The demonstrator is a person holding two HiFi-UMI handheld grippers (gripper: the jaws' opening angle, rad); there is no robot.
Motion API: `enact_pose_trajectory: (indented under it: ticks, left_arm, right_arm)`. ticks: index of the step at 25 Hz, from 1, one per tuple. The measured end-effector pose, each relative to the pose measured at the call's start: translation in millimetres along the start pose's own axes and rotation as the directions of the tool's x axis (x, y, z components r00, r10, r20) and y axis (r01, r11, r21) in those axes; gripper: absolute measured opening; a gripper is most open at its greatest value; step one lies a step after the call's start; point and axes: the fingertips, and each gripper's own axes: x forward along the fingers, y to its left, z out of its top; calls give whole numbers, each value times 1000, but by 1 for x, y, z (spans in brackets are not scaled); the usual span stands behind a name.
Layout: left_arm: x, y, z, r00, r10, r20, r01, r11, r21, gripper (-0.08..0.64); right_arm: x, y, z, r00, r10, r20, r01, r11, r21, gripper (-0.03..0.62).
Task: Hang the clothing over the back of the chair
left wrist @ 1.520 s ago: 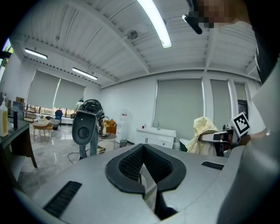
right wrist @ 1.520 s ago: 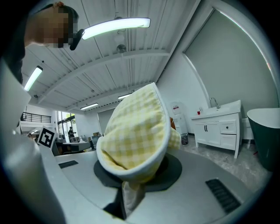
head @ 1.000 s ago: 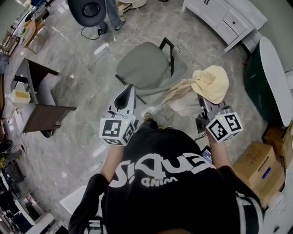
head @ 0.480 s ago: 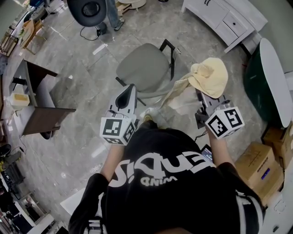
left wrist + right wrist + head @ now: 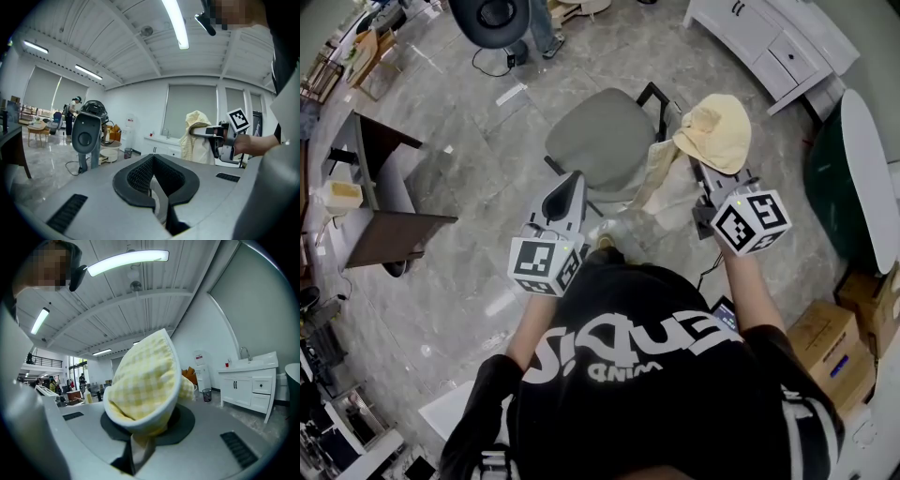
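A pale yellow checked garment (image 5: 717,127) hangs bunched from my right gripper (image 5: 701,178), which is shut on it. It fills the right gripper view, where the cloth (image 5: 145,376) drapes over the jaws and a fold is pinched at the right gripper (image 5: 140,446). It hangs just right of the black back frame (image 5: 658,105) of the grey-seated chair (image 5: 605,141). A tail of the cloth trails down beside the seat. My left gripper (image 5: 570,183) points at the seat's near edge with its jaws together and nothing held; the left gripper (image 5: 157,197) looks across at the garment (image 5: 194,140).
A dark desk (image 5: 380,202) stands at the left and a white cabinet (image 5: 769,37) at the upper right. A dark round table (image 5: 853,159) and cardboard boxes (image 5: 834,347) line the right side. A black office chair (image 5: 492,14) and a person's legs (image 5: 546,23) are beyond.
My right gripper has carried the garment up and to the left in the head view, closer to the chair's back frame. The left gripper has hardly shifted.
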Motion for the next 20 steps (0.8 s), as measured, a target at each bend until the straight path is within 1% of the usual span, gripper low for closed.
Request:
enact_pose_trajectory:
  ticks: [10, 15, 20]
  left_arm:
    - [6, 14, -4, 1000, 19, -11, -19, 1000, -17, 15]
    - [10, 19, -6, 999, 28, -20, -29, 999, -29, 15]
    - [14, 24, -8, 999, 36, -25, -37, 999, -38, 15]
  right_arm:
    - [63, -20, -21, 999, 22, -26, -22, 1000, -4, 61]
    - [92, -35, -39, 997, 10, -71, -8, 1000, 31, 61]
    - [112, -45, -58, 990, -3, -142, 10, 999, 46, 61]
